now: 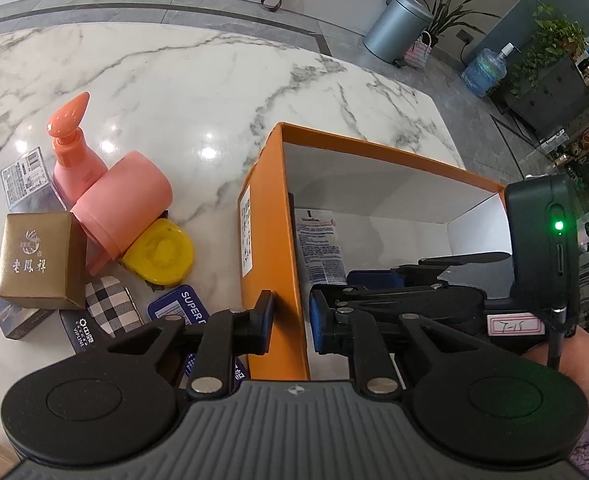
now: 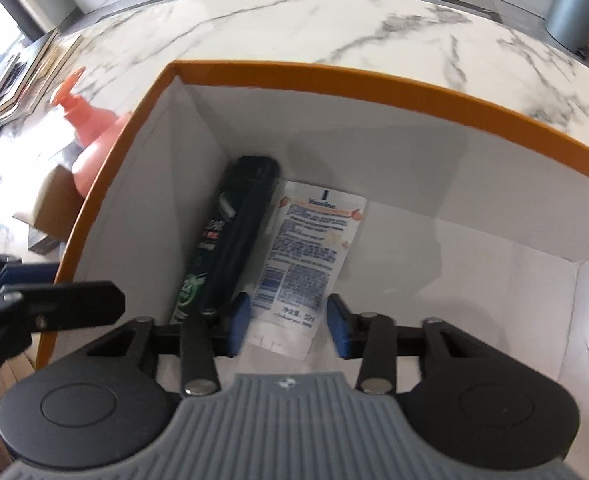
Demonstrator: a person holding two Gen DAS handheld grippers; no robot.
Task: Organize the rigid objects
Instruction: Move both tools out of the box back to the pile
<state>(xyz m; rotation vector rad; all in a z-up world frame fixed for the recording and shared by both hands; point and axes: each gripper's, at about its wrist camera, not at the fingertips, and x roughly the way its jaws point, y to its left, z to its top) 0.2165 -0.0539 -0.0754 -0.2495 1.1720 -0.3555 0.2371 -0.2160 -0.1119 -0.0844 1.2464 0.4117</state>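
Observation:
An orange box [image 1: 272, 216] with a white inside stands on the marble table; its rim also shows in the right wrist view [image 2: 374, 76]. My left gripper [image 1: 290, 322] is shut on the box's near left wall, one finger outside and one inside. My right gripper [image 2: 288, 330] is open inside the box, its fingers on either side of the cap end of a white Vaseline tube [image 2: 310, 248] that lies on the box floor. A black spray can [image 2: 234, 236] lies beside the tube against the left wall.
Left of the box lie a pink pump bottle [image 1: 74, 152], a pink cup [image 1: 124, 208] on its side, a yellow tape measure [image 1: 162, 254], a gold box [image 1: 38, 256], a checked case [image 1: 108, 308] and several dark packets. A grey bin [image 1: 398, 28] stands on the floor beyond.

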